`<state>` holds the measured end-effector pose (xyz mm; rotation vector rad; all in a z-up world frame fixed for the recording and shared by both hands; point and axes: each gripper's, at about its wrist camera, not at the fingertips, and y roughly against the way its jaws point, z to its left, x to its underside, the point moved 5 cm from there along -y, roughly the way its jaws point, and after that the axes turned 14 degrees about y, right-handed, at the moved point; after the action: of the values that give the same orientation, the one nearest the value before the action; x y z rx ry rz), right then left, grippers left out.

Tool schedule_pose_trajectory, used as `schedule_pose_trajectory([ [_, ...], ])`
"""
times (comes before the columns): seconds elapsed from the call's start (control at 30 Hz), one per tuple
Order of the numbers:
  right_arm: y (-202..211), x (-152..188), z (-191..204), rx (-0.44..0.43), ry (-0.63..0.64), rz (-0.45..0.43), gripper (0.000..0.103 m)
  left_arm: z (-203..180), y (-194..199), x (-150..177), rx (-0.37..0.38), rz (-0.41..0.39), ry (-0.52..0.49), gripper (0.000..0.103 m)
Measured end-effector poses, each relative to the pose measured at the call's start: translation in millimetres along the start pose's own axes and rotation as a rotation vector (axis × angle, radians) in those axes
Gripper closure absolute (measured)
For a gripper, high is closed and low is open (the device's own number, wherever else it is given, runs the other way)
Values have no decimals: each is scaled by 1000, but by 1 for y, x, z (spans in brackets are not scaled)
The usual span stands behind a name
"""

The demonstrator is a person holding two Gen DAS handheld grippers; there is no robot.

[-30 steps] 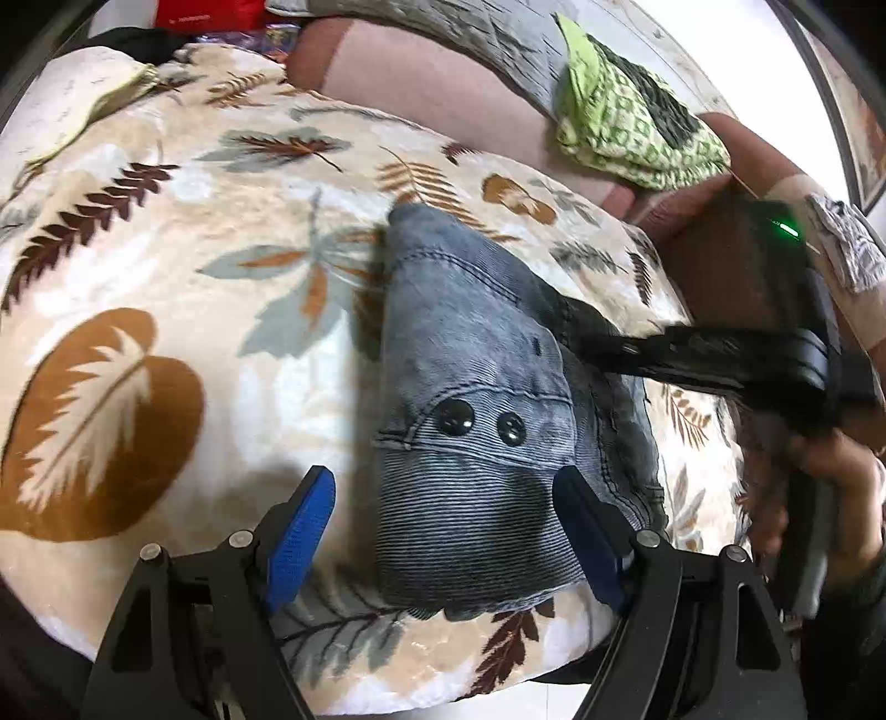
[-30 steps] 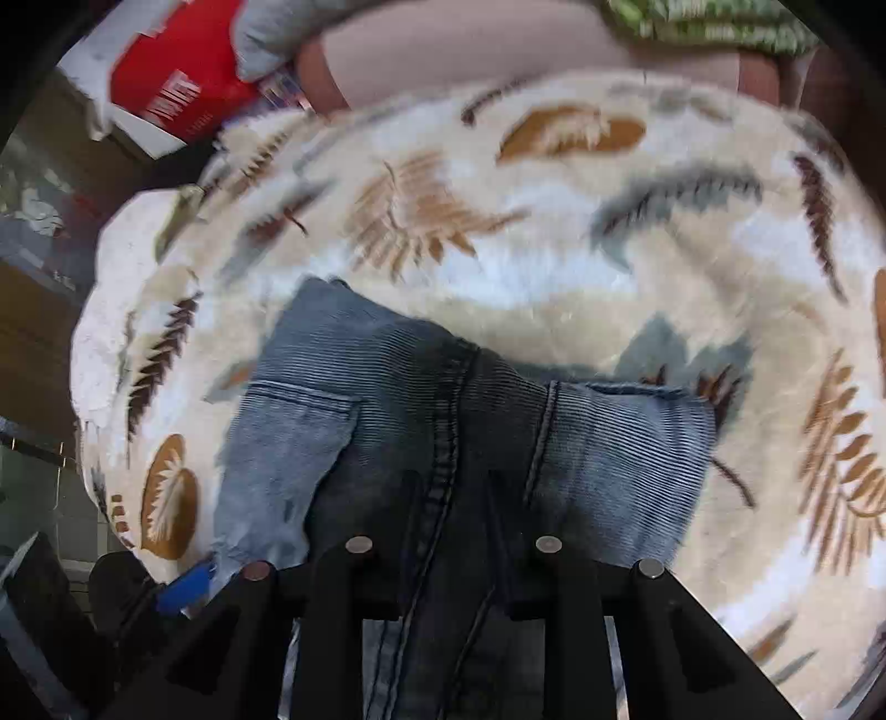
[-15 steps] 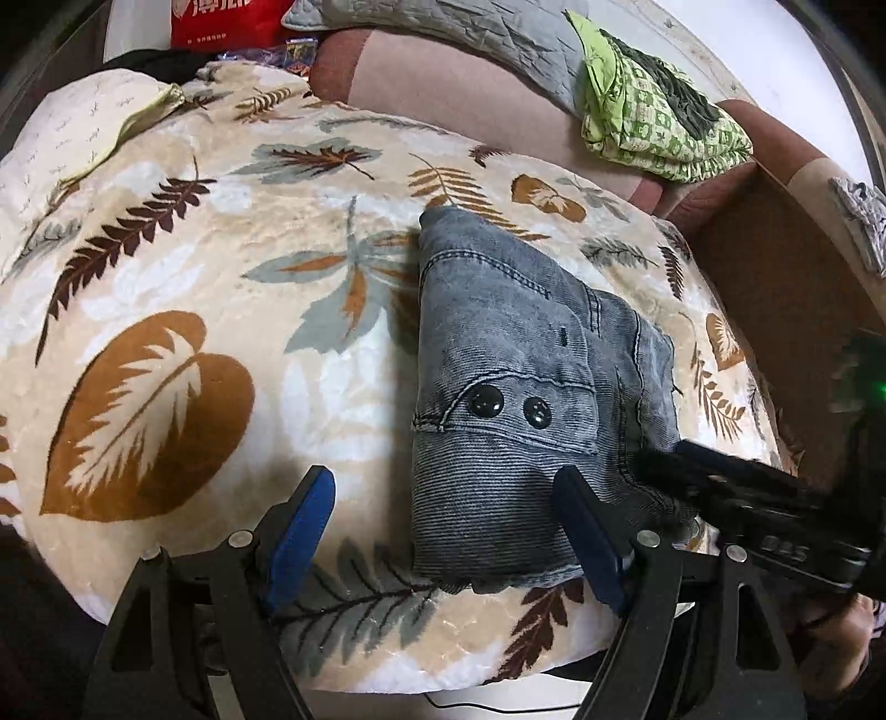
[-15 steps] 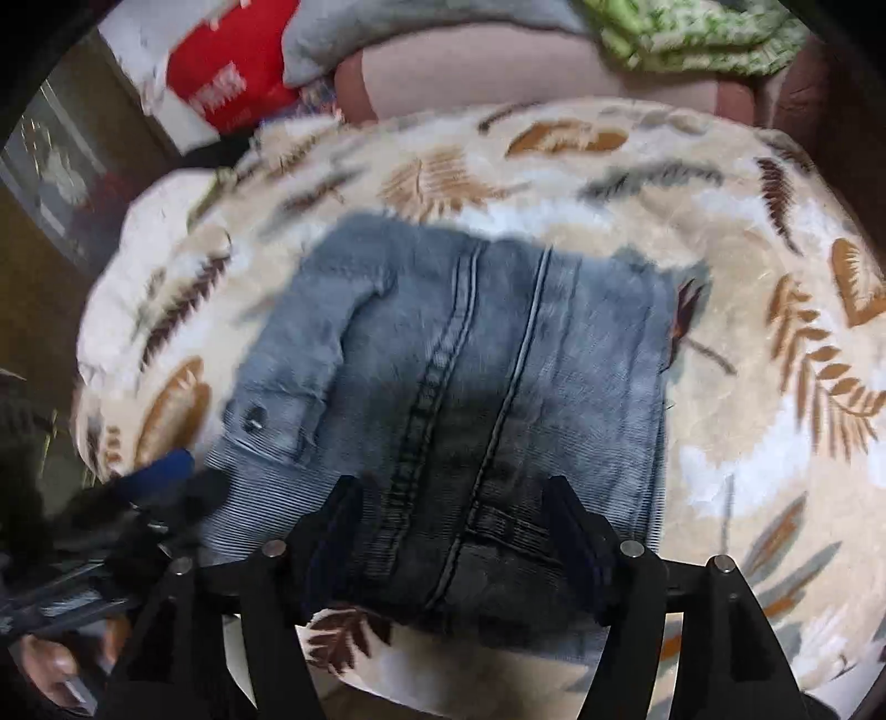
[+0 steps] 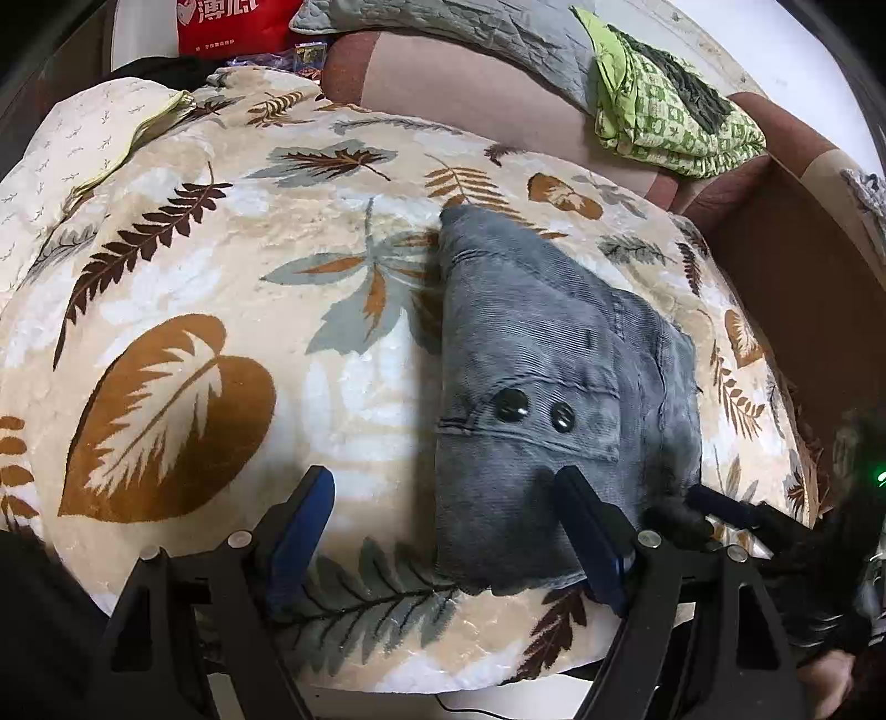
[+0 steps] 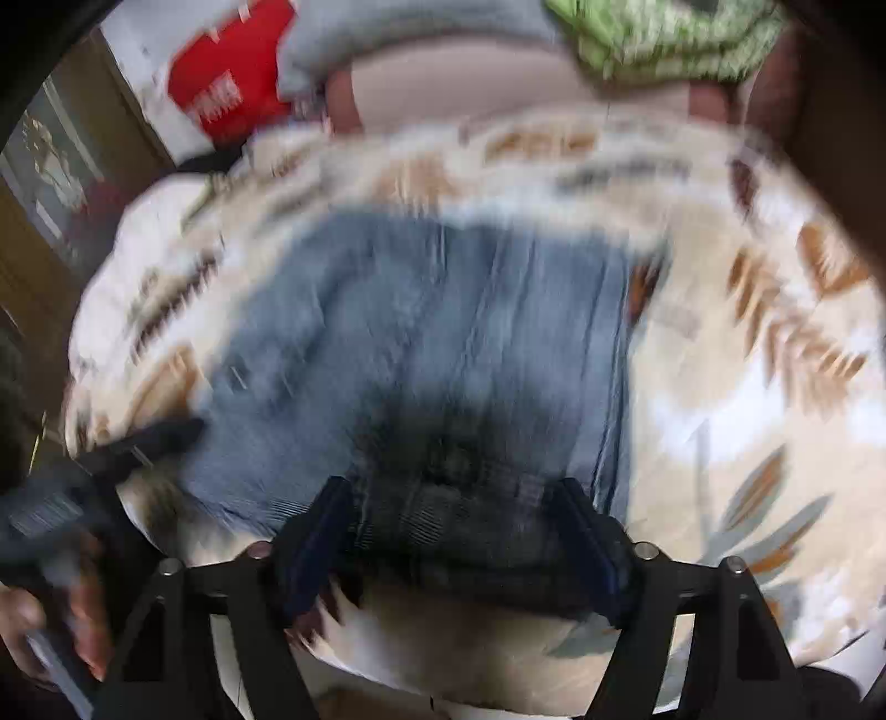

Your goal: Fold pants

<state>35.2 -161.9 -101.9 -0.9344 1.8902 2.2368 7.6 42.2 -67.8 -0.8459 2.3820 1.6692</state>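
on leaf blanket point(image 5: 354, 399), folded pants point(image 5: 554, 382)

Leaf-print blanket point(image 5: 232, 288) on sofa point(image 5: 476, 83); green checked cloth point(image 5: 664, 111) on backrest; red bag point(image 5: 232, 25) behind.

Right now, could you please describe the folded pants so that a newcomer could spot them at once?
Start at the cream blanket with brown and grey leaf prints. The pants lie folded into a compact bundle on its right half, close to the near edge. They are the only grey-blue denim there, marked by two dark round buttons; the green checked cloth lies further back.
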Motion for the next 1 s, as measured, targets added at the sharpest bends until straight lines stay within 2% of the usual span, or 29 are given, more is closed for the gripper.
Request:
schedule_pose_trajectory([
  [0.07, 6, -2, 1, 7, 10, -25, 24, 2, 0, -1, 4, 2, -1, 21],
  [0.17, 24, -10, -10, -67, -62, -53, 24, 7, -2, -8, 26, 32, 36, 19],
  [0.3, 46, -3, -52, -108, -207, -103, 24, 15, -8, -21, 61, 75, 93, 18],
  [0.37, 47, 6, -79, -114, -287, -90, 24, 20, -16, -28, 104, 133, 154, 18],
  [0.5, 36, 15, -115, -254, -442, -61, 24, 19, -32, -39, 160, 205, 228, 16],
  [0.6, 23, 2, -118, -337, -445, -55, 24, 7, -41, -46, 218, 248, 238, 16],
  [0.67, 10, -4, -114, -362, -452, -38, 24, 0, -48, -50, 231, 266, 238, 16],
  [0.83, -30, -18, -111, -394, -461, 29, 24, -9, -64, -49, 222, 313, 223, 16],
  [0.93, -34, -25, -105, -400, -440, 19, 23, -13, -68, -49, 208, 298, 190, 16],
  [1.0, -36, -26, -102, -396, -425, 20, 29, -16, -69, -49, 193, 286, 175, 16],
])
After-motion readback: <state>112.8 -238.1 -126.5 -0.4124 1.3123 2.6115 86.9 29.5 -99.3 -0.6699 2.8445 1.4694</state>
